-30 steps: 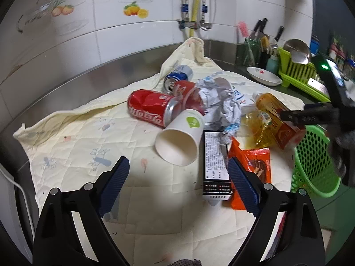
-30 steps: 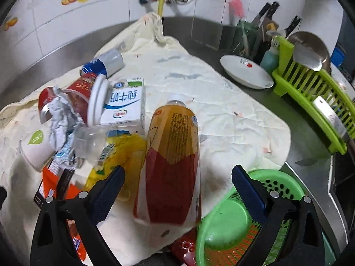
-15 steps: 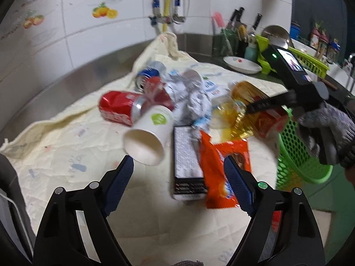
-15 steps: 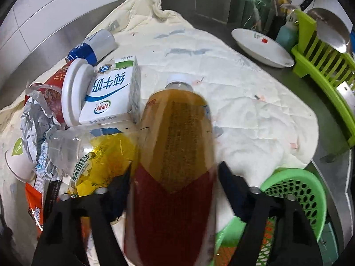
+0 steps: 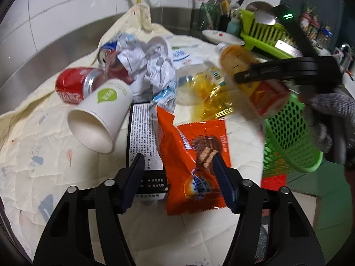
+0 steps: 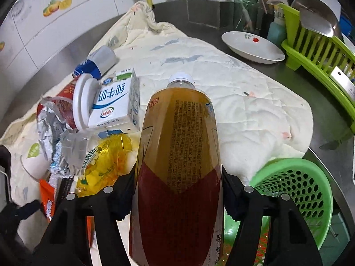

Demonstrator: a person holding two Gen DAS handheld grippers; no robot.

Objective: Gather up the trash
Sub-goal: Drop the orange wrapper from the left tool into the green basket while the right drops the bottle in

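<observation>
White plate point(image 6: 253, 46), green dish rack point(image 6: 319, 53), quilted cloth point(image 6: 255, 102)

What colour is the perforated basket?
Bright green basket, seen best in the right wrist view.

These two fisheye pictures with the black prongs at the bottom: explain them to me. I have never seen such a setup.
There is no robot. A person holds a two-finger gripper in each hand, and each gripper carries a camera looking forward along its fingers.

In the left camera's picture, the left gripper is open, its fingers either side of an orange snack wrapper and a black printed box. A paper cup and a red can lie nearby on a cream quilted cloth. The right gripper, in a gloved hand, appears there too.

In the right camera's picture, that gripper is shut on a bottle of amber drink. A green basket waits beside it, probably for the trash.
</observation>
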